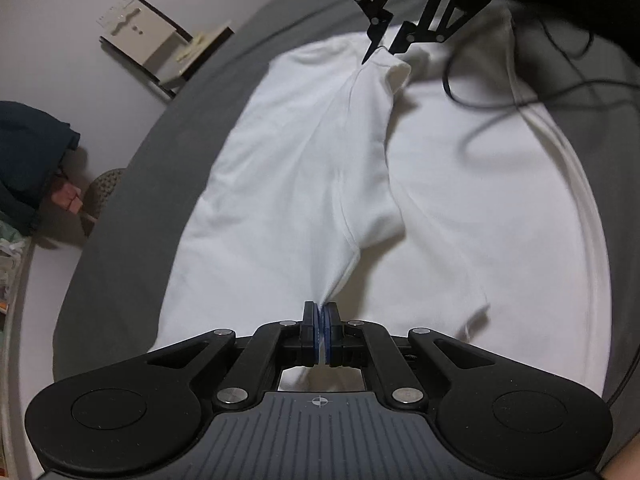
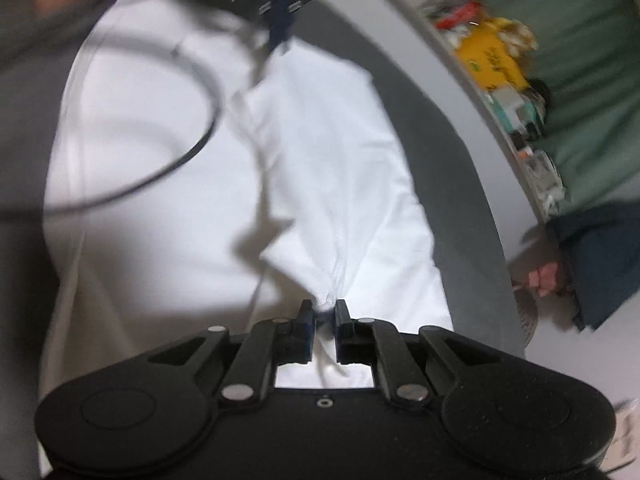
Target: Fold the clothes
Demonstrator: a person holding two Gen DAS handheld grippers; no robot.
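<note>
A white garment [image 1: 460, 200] lies spread on a grey cloth-covered surface [image 1: 132, 208]. A long fold of it is stretched between the two grippers. My left gripper [image 1: 323, 312] is shut on the near end of that fold. My right gripper [image 1: 382, 50] shows at the far end, pinching the fabric's other end. In the right wrist view the right gripper [image 2: 325, 312] is nearly closed on a bunch of the white garment [image 2: 320, 168], and the left gripper [image 2: 280, 36] shows blurred at the far end.
A black cable [image 1: 500, 92] loops over the garment on the right; it also shows in the right wrist view [image 2: 192, 148]. A beige box [image 1: 156, 36], dark clothing [image 1: 28, 152] and a slipper [image 1: 102, 192] lie on the floor at left. Cluttered items [image 2: 496, 60] stand beside a green cover [image 2: 584, 80].
</note>
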